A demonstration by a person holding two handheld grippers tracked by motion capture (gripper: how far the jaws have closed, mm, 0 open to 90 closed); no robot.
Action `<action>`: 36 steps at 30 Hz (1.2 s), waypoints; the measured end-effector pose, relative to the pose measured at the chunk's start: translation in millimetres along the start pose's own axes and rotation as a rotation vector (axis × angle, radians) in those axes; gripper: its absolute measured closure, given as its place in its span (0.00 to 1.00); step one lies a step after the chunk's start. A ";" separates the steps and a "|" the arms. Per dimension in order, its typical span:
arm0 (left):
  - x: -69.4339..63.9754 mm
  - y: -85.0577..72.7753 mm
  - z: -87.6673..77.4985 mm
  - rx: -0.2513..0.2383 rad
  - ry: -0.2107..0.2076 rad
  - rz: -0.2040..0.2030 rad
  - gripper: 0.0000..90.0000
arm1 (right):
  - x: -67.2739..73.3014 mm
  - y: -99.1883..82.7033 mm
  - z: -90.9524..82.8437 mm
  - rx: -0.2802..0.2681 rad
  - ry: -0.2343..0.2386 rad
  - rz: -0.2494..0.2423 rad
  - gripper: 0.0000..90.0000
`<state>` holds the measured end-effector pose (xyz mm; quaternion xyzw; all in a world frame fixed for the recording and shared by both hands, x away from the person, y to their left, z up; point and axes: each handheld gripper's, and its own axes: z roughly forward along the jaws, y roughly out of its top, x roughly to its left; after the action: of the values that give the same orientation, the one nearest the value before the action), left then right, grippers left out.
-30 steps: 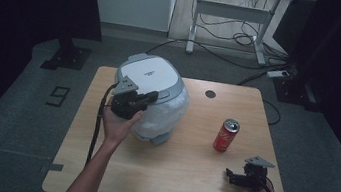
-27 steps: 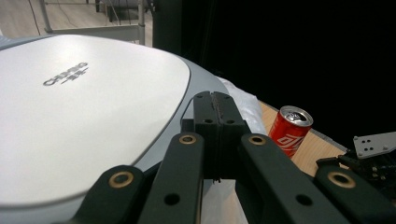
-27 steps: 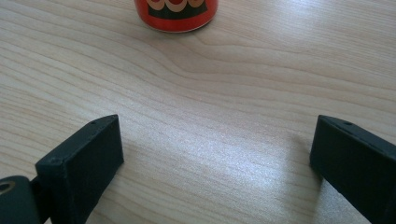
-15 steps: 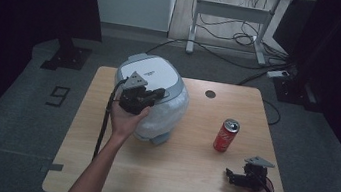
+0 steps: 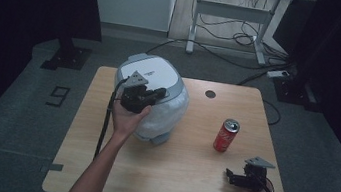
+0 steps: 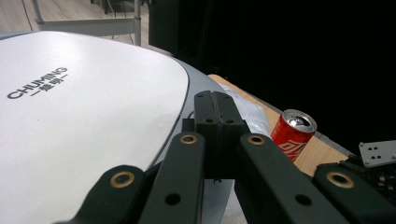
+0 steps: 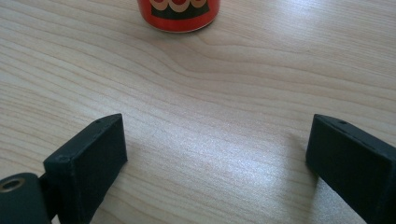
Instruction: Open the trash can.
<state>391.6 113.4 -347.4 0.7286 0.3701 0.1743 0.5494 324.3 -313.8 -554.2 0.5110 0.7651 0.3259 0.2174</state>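
A white and grey rice cooker (image 5: pixel 160 76) stands on the left half of the wooden table (image 5: pixel 187 179). In the left gripper view its white lid (image 6: pixel 84 107) carries a printed brand name. My left gripper (image 5: pixel 159 93) is shut with nothing in it, its tips (image 6: pixel 215 100) over the lid's grey right rim; I cannot tell if they touch. A red soda can (image 5: pixel 226 135) stands upright to the cooker's right. My right gripper (image 5: pixel 230 175) lies low near the front right corner. Its jaws (image 7: pixel 215 154) are open, have just been closing a little, and hold only bare tabletop between them. The can (image 7: pixel 178 14) stands ahead of them.
A round cable hole (image 5: pixel 210 94) sits near the table's far edge. A clear plastic bag (image 6: pixel 250 109) wraps the cooker's body. Beyond the table, a white desk frame (image 5: pixel 230 13) and loose cables lie on the floor. The right gripper's plate (image 6: pixel 376 153) shows past the can (image 6: pixel 293 133).
My left gripper has crept from the cooker's front side up and slightly right to the lid's edge. The right hand has stayed put.
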 end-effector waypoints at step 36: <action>1.3 2.7 0.0 0.023 -0.006 -0.029 1.00 | 0.1 -0.2 -0.3 -0.001 0.001 -0.001 0.06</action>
<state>393.4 114.0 -345.1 0.7300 0.3811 0.1599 0.5443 324.0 -313.8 -554.1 0.5104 0.7654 0.3263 0.2173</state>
